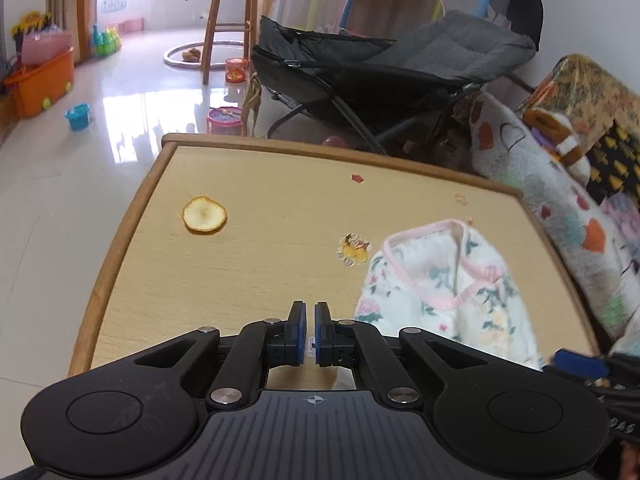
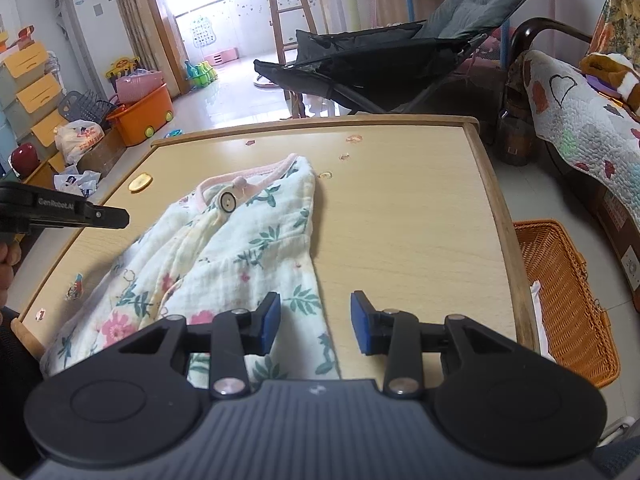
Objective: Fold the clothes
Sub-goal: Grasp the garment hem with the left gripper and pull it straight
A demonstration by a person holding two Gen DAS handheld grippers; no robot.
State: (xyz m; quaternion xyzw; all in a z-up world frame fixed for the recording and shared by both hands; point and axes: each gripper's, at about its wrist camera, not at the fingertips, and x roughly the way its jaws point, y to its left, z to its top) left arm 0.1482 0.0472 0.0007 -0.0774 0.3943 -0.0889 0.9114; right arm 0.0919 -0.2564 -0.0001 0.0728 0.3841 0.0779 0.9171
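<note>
Garment: floral baby top [image 2: 224,248] with pink trim lies on the desk [image 2: 400,208], collar toward the far edge, hem toward the near edge.
Fold state: one side looks turned in over the middle, with a bunched ridge running down from the button [image 2: 228,202]; the right edge lies straight and flat. I judge it partly folded, not yet a compact bundle.
Left gripper [image 1: 310,332]: closed, pads almost together with nothing between them; it hangs over bare desk just left of the top, apart from the cloth.
Right gripper [image 2: 315,322]: jaws part open, empty; it hovers above the top's lower right edge, left pad over the fabric, right pad over bare wood. No pad presses on cloth.
Desk clutter: a fruit slice [image 1: 204,214] and small stickers [image 1: 354,250], all clear of the top.
Basket: orange wicker basket [image 2: 568,300] on the floor just beside the desk's right edge, perhaps for finished items.
Done: top laid out, first side fold seemingly in.
Left: likely the other side and a hem-to-collar fold, then smoothing; neither gripper holds the top now.
</note>
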